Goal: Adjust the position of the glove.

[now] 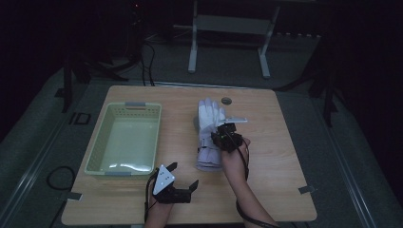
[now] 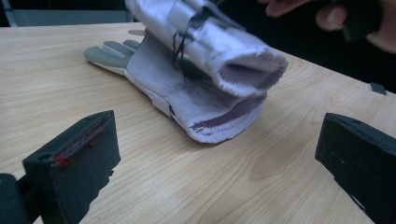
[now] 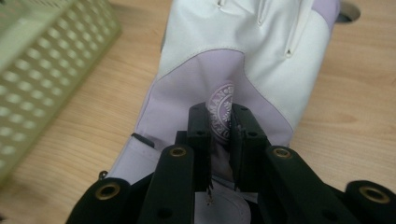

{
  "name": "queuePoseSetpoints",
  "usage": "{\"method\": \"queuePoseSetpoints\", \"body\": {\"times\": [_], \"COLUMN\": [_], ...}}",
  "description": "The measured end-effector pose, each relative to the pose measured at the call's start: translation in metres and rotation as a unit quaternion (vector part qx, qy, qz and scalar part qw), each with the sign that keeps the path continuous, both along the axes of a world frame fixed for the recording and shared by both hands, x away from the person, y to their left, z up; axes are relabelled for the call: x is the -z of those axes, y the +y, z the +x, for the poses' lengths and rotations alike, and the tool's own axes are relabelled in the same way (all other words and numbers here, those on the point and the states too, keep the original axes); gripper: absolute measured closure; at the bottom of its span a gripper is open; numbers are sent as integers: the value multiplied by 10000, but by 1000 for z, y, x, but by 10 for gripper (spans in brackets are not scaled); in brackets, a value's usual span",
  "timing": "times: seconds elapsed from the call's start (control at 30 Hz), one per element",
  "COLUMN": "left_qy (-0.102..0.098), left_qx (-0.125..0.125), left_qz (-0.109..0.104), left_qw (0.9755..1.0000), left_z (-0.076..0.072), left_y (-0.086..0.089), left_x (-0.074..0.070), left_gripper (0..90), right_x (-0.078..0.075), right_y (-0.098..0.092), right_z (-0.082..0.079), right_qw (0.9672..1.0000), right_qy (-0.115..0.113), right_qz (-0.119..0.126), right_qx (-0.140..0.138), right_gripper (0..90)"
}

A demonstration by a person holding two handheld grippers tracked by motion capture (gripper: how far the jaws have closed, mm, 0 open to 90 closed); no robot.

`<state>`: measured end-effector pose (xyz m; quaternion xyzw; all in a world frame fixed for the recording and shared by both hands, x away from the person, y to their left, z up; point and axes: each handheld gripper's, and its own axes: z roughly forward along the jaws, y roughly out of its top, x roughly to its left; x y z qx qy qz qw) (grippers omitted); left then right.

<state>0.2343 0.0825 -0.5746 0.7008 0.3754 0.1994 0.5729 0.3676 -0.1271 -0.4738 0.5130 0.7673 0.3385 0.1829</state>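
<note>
A dim room with dark grey flooring surrounds a pale wooden table (image 1: 285, 156) with rounded corners; a white metal frame (image 1: 228, 28) stands on the floor beyond its far edge.

The right gripper (image 3: 219, 135), black with brass-coloured rivets, has its jaws drawn close together and clamped on a pinch of lilac fabric, right at the round printed emblem on the back of a white and lilac glove (image 3: 243, 70). In the high view this right gripper (image 1: 223, 136) sits over the glove's wrist end, with the person's right hand (image 1: 236, 159) wrapped around its body. From the left gripper view the pinched glove (image 2: 219, 51) hangs lifted at its ribbed cuff, and beneath it a second glove of the same white and lilac cloth (image 2: 187, 93) lies flat on the table, its grey fingers pointing away.

The gloves (image 1: 210, 128) lie near the table's middle, fingers towards the far edge. Just beyond their fingertips is a small round grey disc (image 1: 226, 100) set in the tabletop. Left of the gloves, well apart, stands a pale green perforated plastic basket (image 1: 95, 152) of rectangular shape.

Near and to the left of the gloves' cuffs, the left gripper (image 1: 183, 178), black with a grey three-cornered plate on top, rests low over the table with its jaws spread wide, nothing between them.
</note>
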Motion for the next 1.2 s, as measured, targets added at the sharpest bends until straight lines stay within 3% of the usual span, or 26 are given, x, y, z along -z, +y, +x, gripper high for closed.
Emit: {"method": "queuePoseSetpoints", "body": {"times": [0.33, 0.6, 0.67, 0.77, 0.87, 0.97, 1.2], "left_qy": [-7, -4, 4, -7, -5, 4, 29], "left_qx": [3, 4, 20, 12, 22, 21, 32], "left_qz": [-13, -30, -21, -15, 3, 19, 30], "left_qw": [10000, 10000, 10000, 10000, 10000, 10000, 10000], "left_z": [0, 0, 0, 0, 0, 0, 1], "left_y": [0, 0, -1, -1, -1, -1, -1], "left_x": [0, 0, 0, 0, 0, 0, 0], "left_gripper": [0, 0, 0, 0, 0, 0, 0], "right_x": [24, 29, 30, 29, 29, 26, 9], "right_y": [3, 2, -1, -7, -17, -23, -37], "right_z": [9, 12, 13, 13, 14, 13, 8], "right_qw": [9995, 9991, 9991, 9990, 9991, 9994, 9977], "right_qy": [303, 296, 337, 249, 248, 290, -106], "right_qz": [-22, -220, -168, -342, -316, 18, 388], "right_qx": [-50, -200, -190, -176, -93, -190, -541], "right_gripper": [765, 769, 784, 794, 792, 698, 427]}}
